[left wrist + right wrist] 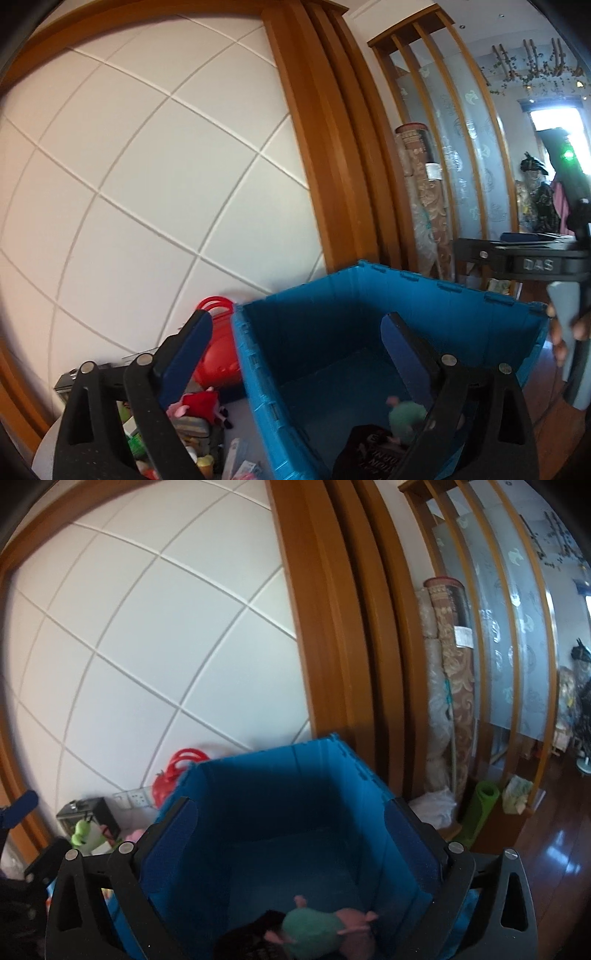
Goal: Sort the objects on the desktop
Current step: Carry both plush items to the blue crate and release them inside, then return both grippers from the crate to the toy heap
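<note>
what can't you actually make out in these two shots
- Green-dressed plush in the blue crate: blurred in both wrist views; its face is unreadable.
- Dark item beneath it: cut by the bottom edge, print illegible.
- Desk clutter: left wrist view, hidden behind the left gripper.
- Right gripper: open, holding nothing.

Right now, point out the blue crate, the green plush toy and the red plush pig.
blue crate (258, 797): right wrist view, inner back wall.
green plush toy (314, 928): right wrist view, green body, inside the crate.
red plush pig (201, 402): left wrist view, red dress, outside the crate.
</note>
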